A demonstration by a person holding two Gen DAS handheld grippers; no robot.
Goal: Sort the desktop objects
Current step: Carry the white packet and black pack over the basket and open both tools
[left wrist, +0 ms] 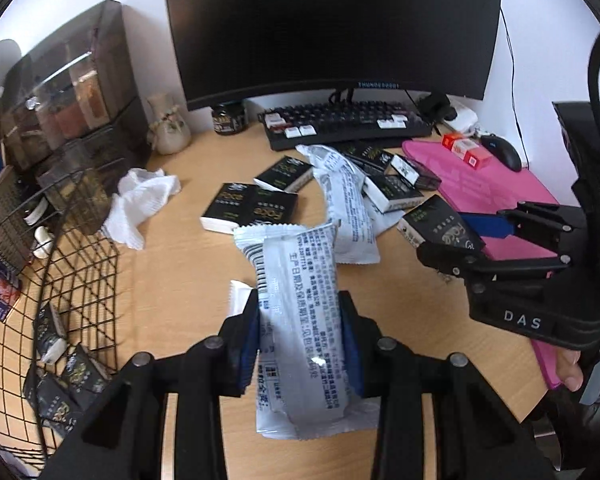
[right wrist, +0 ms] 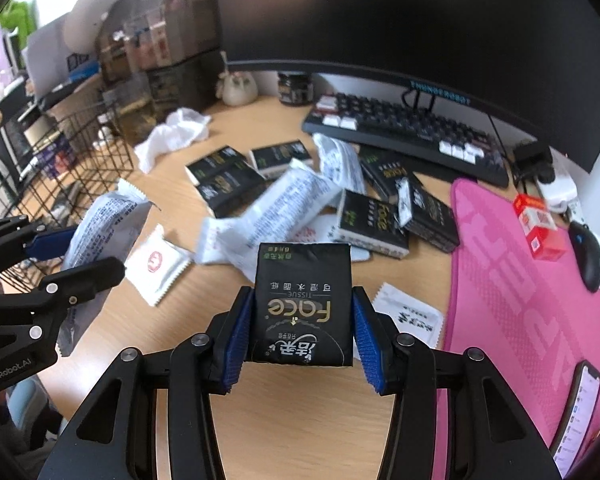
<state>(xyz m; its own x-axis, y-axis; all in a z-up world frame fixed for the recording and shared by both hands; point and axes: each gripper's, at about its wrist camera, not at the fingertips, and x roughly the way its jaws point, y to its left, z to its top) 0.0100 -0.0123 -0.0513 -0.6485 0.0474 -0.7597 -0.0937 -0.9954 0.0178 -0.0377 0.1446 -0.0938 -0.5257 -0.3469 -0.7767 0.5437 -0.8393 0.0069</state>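
My left gripper point(left wrist: 300, 320) is shut on a long white snack packet point(left wrist: 296, 276), held off the wooden desk with its barcode end pointing away. In the right wrist view this left gripper point(right wrist: 80, 254) and its packet point(right wrist: 100, 224) sit at the left, near the basket. My right gripper point(right wrist: 302, 320) is shut on a black "Face" tissue pack point(right wrist: 302, 280), with the blue pads against its sides. The left wrist view shows that right gripper point(left wrist: 456, 240) and its black pack point(left wrist: 432, 220) at the right, above the desk.
A black wire basket point(left wrist: 80, 260) at the left holds several black packs. More black packs point(left wrist: 252, 208) and white packets point(left wrist: 348, 200) lie mid-desk beside a white cloth point(left wrist: 140, 200). Behind stand a keyboard point(left wrist: 348, 124) and monitor point(left wrist: 332, 28). A pink mat point(right wrist: 520, 280) carries a red box point(right wrist: 538, 224), mouse point(right wrist: 590, 256) and phone point(right wrist: 578, 412).
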